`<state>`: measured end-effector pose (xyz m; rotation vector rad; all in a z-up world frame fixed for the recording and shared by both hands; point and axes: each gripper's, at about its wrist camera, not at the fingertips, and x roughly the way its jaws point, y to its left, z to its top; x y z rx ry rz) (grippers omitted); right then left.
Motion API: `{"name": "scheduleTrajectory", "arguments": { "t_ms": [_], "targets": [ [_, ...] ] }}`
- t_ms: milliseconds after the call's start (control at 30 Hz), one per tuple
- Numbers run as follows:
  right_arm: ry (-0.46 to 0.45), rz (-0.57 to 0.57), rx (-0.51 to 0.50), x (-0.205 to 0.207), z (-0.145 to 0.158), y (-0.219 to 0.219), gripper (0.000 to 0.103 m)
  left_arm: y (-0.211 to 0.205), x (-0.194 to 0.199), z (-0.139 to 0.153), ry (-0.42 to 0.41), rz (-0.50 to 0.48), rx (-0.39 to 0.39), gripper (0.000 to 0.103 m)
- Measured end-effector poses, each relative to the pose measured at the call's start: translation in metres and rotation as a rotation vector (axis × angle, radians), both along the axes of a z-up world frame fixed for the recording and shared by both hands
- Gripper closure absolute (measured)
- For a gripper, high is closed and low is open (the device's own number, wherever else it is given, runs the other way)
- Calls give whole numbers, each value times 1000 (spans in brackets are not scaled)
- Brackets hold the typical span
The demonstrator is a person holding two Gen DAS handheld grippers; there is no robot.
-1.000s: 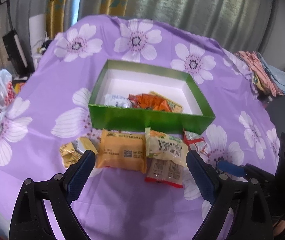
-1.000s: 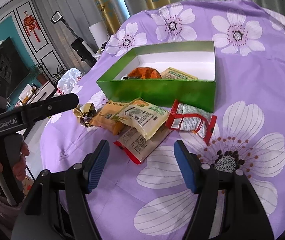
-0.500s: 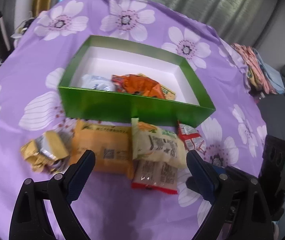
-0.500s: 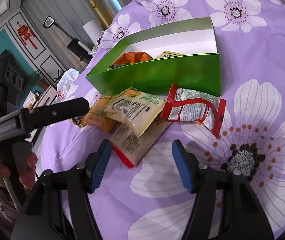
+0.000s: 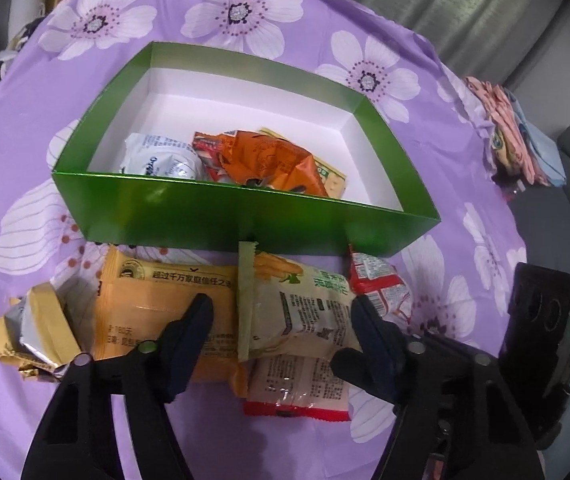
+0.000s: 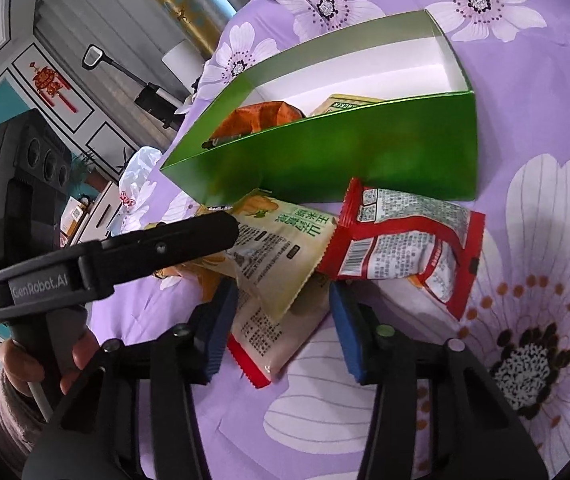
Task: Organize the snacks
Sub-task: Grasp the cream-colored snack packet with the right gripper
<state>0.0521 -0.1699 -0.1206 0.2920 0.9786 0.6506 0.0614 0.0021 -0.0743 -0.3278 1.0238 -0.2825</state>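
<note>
A table under a purple flowered cloth (image 5: 85, 92) carried an open green box (image 5: 245, 220) with a white interior, set back from the near edge. Inside the box, against its near wall, lay a white packet (image 5: 161, 160), a crumpled orange wrapper (image 5: 269, 158) and a yellow cracker packet (image 5: 331, 174).

A row of snacks lay on the cloth between the box and the near edge. From the left of the left wrist view: a crumpled gold wrapper (image 5: 33, 332), an orange packet (image 5: 157, 304), a pale green packet (image 5: 297, 308) overlapping the orange one, a red-edged clear packet (image 5: 297, 392) partly under the green one, and a red and white packet (image 5: 377, 284) just beside the box's near right corner.

The left gripper (image 5: 281, 312) had just been closing. Its fingers straddled the pale green packet, the left finger (image 5: 193, 328) over the orange packet, the right finger at the green packet's right edge. Whether the pads pressed on the packet could not be told.

The right gripper (image 6: 281, 316) had likewise been closing. Its blue pads (image 6: 221, 328) stood either side of the red-edged clear packet, with a gap visible on the right side; not yet a pinch. The left gripper's finger crossed the right wrist view, held by a person's hand (image 6: 41, 364).
</note>
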Motion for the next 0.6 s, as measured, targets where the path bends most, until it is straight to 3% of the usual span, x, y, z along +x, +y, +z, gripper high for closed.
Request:
{"name": "scheduleTrajectory", "arguments": {
  "t_ms": [200, 367, 467, 600],
  "targets": [
    [-23, 13, -46, 3, 2, 10, 71, 4, 1, -9, 36, -8, -36, 65],
    [-45, 19, -83, 4, 2, 12, 82, 7, -2, -13, 49, 1, -66, 72],
    [-66, 34, -88, 0, 6, 16, 89, 6, -7, -8, 31, 5, -43, 75],
    [-108, 56, -92, -11, 17, 21, 90, 7, -21, 6, -14, 1, -24, 75]
  ]
}}
